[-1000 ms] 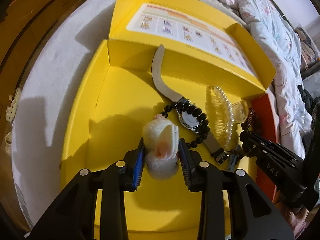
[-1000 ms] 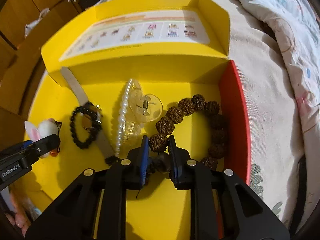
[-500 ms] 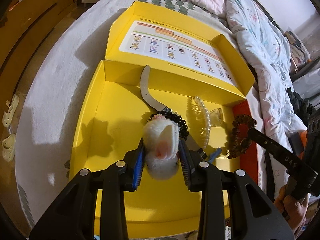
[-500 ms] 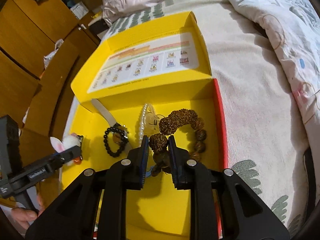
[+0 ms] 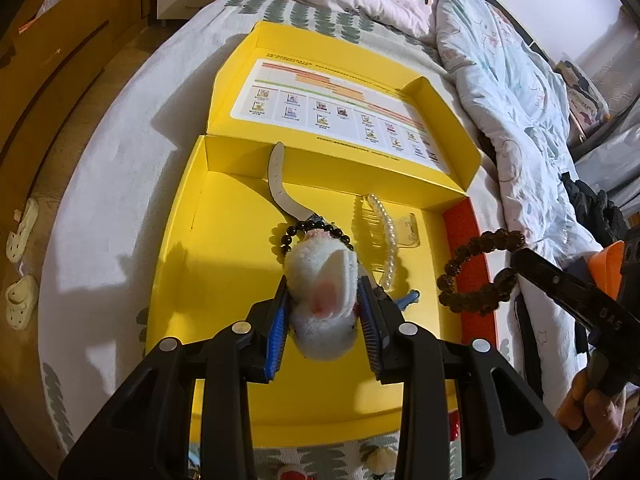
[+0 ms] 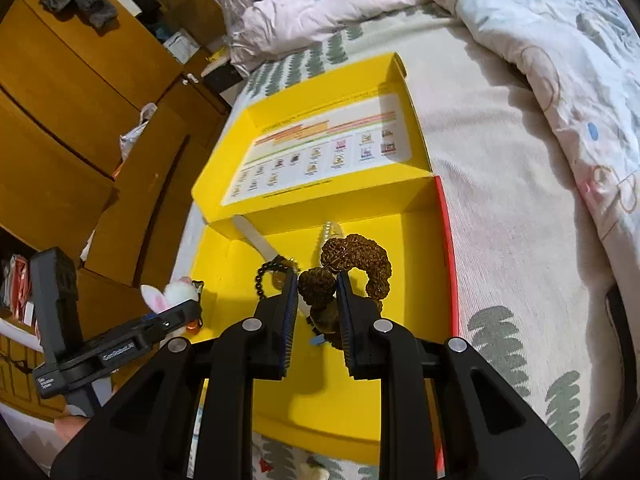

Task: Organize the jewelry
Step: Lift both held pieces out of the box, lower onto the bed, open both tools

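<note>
Up close, knobbly brown bead bracelet (image 6: 352, 256), fluffy white bunny charm (image 5: 322, 292).

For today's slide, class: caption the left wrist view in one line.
Left gripper holds a fluffy white bunny charm above the open yellow box.

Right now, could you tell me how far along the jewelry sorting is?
Nothing looks sorted yet. In hand: the left gripper holds the fluffy rabbit charm, and the right gripper holds the brown bead bracelet above the yellow box. Left in the box: the watch, black bead bracelet and pearl hair comb.
</note>
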A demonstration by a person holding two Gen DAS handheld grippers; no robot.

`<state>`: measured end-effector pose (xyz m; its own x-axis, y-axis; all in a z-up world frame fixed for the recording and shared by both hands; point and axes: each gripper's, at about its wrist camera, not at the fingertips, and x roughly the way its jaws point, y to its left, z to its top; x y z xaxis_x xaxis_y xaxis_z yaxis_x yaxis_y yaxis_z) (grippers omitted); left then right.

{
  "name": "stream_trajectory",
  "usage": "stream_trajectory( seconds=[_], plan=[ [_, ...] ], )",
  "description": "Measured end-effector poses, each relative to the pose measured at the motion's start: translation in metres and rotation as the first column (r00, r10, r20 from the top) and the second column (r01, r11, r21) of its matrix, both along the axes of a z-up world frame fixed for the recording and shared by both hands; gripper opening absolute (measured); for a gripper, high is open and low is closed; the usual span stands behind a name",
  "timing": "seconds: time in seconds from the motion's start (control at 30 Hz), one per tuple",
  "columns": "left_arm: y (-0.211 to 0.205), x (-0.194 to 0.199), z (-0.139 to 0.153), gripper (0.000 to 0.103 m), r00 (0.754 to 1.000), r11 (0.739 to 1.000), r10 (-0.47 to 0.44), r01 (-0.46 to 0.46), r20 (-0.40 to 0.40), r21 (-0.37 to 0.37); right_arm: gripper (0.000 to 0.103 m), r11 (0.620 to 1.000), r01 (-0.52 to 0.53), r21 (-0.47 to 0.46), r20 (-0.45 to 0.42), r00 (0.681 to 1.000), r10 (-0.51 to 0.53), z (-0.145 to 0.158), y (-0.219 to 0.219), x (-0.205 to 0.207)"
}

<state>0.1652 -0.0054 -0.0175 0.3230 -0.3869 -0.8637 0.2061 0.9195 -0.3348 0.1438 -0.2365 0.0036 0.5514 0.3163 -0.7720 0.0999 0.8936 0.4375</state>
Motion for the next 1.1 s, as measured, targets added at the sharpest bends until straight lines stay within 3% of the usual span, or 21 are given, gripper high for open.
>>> stream_trajectory(
  seconds=[0.3, 0.5, 0.8, 1.1],
  plan=[
    [0.018, -0.041, 0.024, 0.033, 0.999, 1.000, 0.009, -0.010, 0.048, 0.020, 0.021, 0.999, -0.007, -0.036, 0.075, 0.997, 0.010, 0.054, 0.002, -0.056],
    [0.041, -0.086, 0.020, 0.033, 0.998, 0.998, 0.030, -0.033, 0.052, 0.061, 0.021, 0.997, 0.030, -0.067, 0.091, 0.996, -0.024, 0.069, -0.016, -0.111],
    [0.061, -0.164, 0.014, 0.033, 0.994, 0.992, 0.049, -0.059, 0.095, 0.112, 0.021, 0.978, 0.148, -0.144, 0.036, 0.989, -0.145, 0.046, -0.064, -0.213],
    [0.059, -0.221, -0.032, 0.033, 0.998, 0.987, 0.050, -0.054, 0.031, 0.153, 0.021, 0.948, 0.272, -0.163, -0.022, 0.960, -0.279, 0.012, -0.114, -0.290]
  ],
)
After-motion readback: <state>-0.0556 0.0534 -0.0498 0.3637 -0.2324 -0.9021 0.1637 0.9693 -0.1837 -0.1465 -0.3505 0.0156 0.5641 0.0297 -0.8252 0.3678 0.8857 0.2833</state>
